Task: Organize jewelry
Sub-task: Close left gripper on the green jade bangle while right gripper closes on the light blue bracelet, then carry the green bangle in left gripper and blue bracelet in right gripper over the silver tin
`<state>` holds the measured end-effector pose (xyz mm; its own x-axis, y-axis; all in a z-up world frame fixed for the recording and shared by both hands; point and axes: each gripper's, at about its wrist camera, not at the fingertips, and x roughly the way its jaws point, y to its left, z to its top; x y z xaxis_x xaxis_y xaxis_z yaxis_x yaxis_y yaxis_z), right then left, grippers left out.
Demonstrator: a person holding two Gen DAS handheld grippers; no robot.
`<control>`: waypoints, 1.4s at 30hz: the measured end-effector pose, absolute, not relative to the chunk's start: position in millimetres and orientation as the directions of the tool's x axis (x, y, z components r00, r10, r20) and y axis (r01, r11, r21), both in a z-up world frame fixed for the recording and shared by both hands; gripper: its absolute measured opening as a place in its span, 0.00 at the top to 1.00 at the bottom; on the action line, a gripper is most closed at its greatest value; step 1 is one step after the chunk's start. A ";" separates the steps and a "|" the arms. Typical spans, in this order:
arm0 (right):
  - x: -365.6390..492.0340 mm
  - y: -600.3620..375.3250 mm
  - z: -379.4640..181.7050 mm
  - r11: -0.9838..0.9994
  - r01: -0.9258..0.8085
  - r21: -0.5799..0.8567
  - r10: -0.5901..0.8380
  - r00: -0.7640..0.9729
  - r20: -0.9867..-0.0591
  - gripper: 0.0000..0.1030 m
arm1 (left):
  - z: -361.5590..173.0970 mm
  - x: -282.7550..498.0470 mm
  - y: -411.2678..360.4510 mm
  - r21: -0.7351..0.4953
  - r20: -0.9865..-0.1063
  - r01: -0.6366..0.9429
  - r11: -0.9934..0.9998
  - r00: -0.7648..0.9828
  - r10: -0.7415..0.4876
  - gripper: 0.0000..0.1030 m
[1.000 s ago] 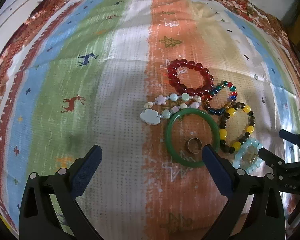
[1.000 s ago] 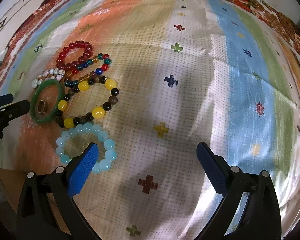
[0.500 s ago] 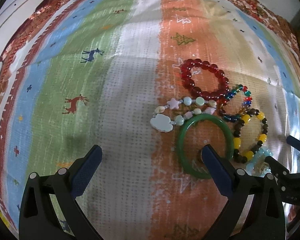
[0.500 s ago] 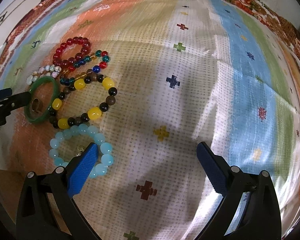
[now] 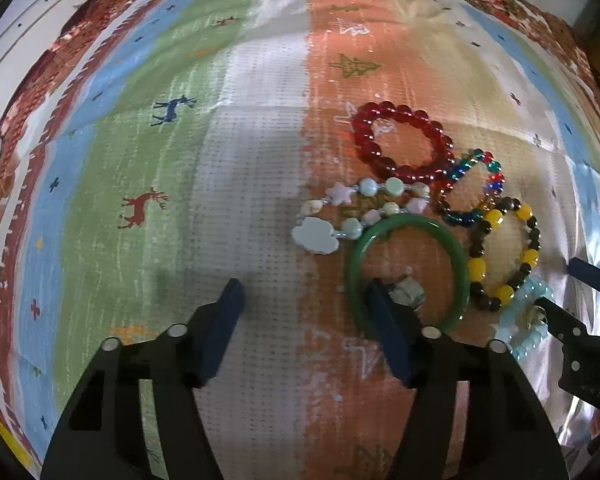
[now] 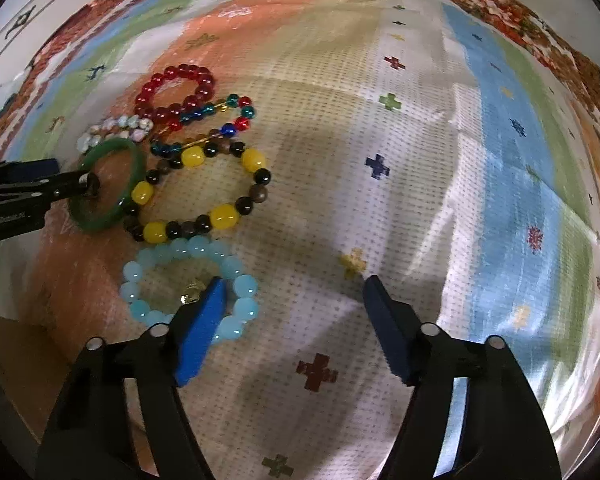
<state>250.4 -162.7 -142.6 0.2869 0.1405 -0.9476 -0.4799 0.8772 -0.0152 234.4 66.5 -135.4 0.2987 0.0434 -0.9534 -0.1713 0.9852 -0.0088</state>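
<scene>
Several bracelets lie clustered on the striped cloth. A green bangle (image 5: 412,272) holds a small metal ring (image 5: 410,294) inside it. My left gripper (image 5: 304,300) is open, low over the cloth; its right finger (image 5: 384,332) covers the bangle's near rim beside the ring. Around it lie a red bead bracelet (image 5: 400,142), a pastel charm bracelet (image 5: 340,220), a multicolour bead bracelet (image 5: 472,188), a yellow-and-dark bead bracelet (image 5: 504,256) and a pale blue bead bracelet (image 6: 188,284). My right gripper (image 6: 292,300) is open; its left finger (image 6: 204,320) lies over the blue bracelet.
The cloth (image 6: 420,160) with coloured stripes, crosses and deer covers the whole surface. Its near left edge (image 6: 16,320) shows bare wood beyond. White cabinet doors (image 5: 28,28) stand at the far left.
Both grippers have narrowed their jaws and moved lower toward the jewelry. The left one's right finger now sits on the green bangle by the ring; the right one's left finger reaches the blue bracelet.
</scene>
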 end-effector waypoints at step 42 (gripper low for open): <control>216.6 -160.3 -65.9 0.860 -0.505 0.075 0.312 0.405 -0.859 0.88 | -75.5 198.5 59.0 -0.121 -0.898 -0.129 0.984 0.436 -0.053 0.93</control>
<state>216.6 -160.3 -65.9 0.4051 0.3124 -0.8593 -0.5046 0.8601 0.0749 198.5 59.0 -75.5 0.4363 -0.0534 -0.8982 -0.1293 0.9842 -0.1213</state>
